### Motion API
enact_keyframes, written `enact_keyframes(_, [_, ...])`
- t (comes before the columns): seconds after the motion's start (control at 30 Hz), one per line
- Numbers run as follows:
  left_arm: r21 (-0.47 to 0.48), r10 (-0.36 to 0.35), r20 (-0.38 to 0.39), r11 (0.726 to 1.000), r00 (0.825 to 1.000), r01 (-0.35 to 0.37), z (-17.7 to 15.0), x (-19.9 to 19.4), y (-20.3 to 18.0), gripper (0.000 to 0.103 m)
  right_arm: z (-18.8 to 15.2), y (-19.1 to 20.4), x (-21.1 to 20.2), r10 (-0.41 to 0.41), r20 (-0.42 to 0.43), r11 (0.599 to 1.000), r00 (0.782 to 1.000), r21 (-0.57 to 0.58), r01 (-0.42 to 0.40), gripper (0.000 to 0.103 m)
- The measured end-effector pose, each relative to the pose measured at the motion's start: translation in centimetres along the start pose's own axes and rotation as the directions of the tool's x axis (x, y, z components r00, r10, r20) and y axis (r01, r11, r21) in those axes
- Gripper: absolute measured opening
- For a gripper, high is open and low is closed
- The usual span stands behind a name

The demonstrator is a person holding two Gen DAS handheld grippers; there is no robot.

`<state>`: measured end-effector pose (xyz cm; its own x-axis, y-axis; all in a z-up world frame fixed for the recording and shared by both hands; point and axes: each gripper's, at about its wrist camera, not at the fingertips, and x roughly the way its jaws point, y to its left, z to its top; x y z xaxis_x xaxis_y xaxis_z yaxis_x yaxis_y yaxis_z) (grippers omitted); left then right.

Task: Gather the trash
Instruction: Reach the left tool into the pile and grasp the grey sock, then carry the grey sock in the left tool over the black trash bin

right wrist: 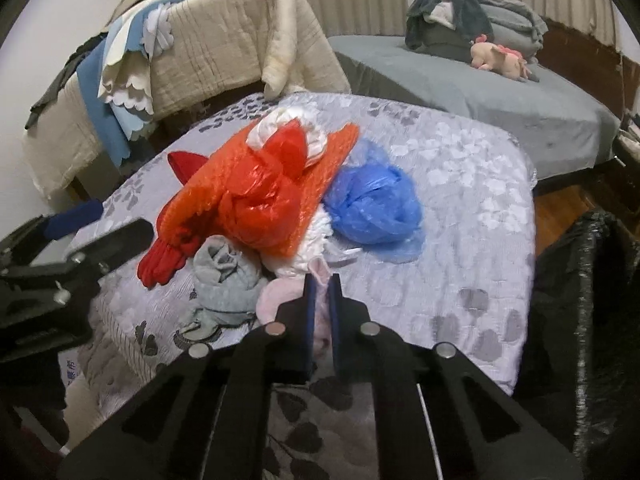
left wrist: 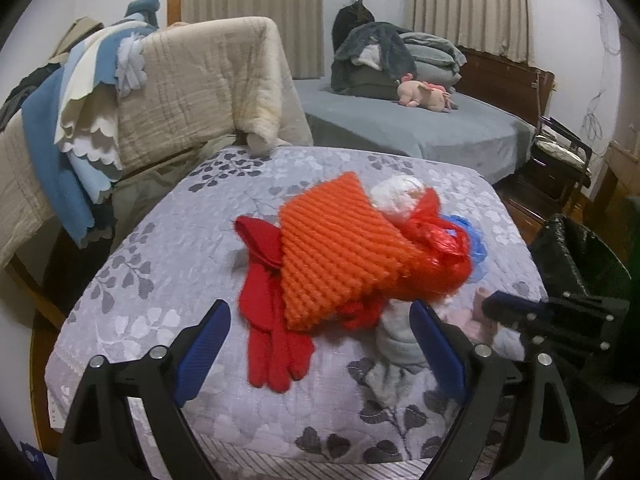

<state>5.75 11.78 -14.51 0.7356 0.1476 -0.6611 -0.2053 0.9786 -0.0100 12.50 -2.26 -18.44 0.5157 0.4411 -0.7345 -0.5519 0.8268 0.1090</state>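
Bedroom clutter frames a bed under a grey leaf-patterned quilt (right wrist: 460, 208), where a heap of plastic bags and clothing lies mid-mattress. A crumpled blue plastic bag (right wrist: 374, 204) sits at about 1 o'clock from the right gripper (right wrist: 322, 292), near and unobstructed; it is a rounded wad with no clear long axis. A knotted red plastic bag (right wrist: 264, 196) rests on an orange knitted cloth (left wrist: 332, 248), at 11 o'clock from the same gripper, its length running from lower left to upper right. The right jaws are clenched almost together with a pale pink soft item (right wrist: 280, 300) against them; whether they pinch it I cannot tell. The left gripper (left wrist: 320, 344) has its jaws released wide, red knitted gloves (left wrist: 272, 320) between them. A black-lined bin (right wrist: 580, 300) stands at 3 o'clock. The right hand looks nearer the blue bag.
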Motion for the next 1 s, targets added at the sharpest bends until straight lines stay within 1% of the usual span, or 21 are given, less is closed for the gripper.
enact_keyframes(0.07, [0.01, -0.019, -0.007, 1.0, 1.0, 0.019, -0.2, 0.1, -0.8, 0.084, -0.1, -0.7, -0.6, -0.019, 0.002, 1.0, 1.0, 0.013, 0.019, 0.006])
enact_keyframes(0.23, [0.044, -0.092, -0.043, 0.995, 0.995, 0.094, -0.7, 1.1, -2.8, 0.072, -0.5, -2.7, -1.7, -0.05, 0.018, 0.997, 0.999, 0.054, 0.049, 0.005])
enact_keyframes(0.33, [0.064, -0.111, -0.07, 0.991, 0.991, 0.116, -1.1, 2.3, -4.0, 0.064, -0.6, -3.6, -2.4, -0.063, 0.026, 0.996, 0.998, 0.069, 0.061, 0.005])
enact_keyframes(0.4, [0.063, -0.12, -0.096, 0.99, 0.988, 0.126, -1.4, 3.1, -4.5, 0.058, -0.7, -4.1, -2.8, -0.07, 0.03, 0.995, 0.997, 0.076, 0.068, 0.005])
enact_keyframes(0.47, [0.06, -0.119, -0.113, 0.99, 0.986, 0.126, -1.7, 3.9, -5.0, 0.056, -0.8, -4.3, -3.0, -0.081, 0.033, 0.994, 0.996, 0.071, 0.078, 0.005])
enact_keyframes(0.53, [0.064, -0.111, -0.128, 0.991, 0.985, 0.12, -2.0, 4.6, -5.5, 0.048, -0.8, -4.3, -3.3, -0.087, 0.034, 0.994, 0.996, 0.063, 0.085, 0.005])
enact_keyframes(0.6, [0.067, -0.105, -0.122, 0.991, 0.987, 0.113, -2.3, 4.7, -5.7, 0.044, -0.8, -4.2, -3.5, -0.087, 0.035, 0.995, 0.996, 0.059, 0.085, 0.005])
enact_keyframes(0.7, [0.061, -0.114, -0.119, 0.991, 0.986, 0.122, -2.2, 4.5, -5.4, 0.039, -0.7, -4.2, -3.8, -0.081, 0.037, 0.995, 0.996, 0.063, 0.079, 0.005])
enact_keyframes(0.8, [0.048, -0.126, -0.116, 0.99, 0.985, 0.132, -2.0, 3.5, -4.9, 0.037, -0.5, -4.1, -4.5, -0.076, 0.049, 0.995, 0.996, 0.063, 0.073, 0.005])
enact_keyframes(1.0, [0.067, -0.174, -0.073, 0.982, 0.982, 0.179, -1.1, 0.2, -5.1, 0.036, 0.0, -3.9, -7.1, -0.079, 0.098, 0.996, 0.992, 0.059, 0.073, 0.005])
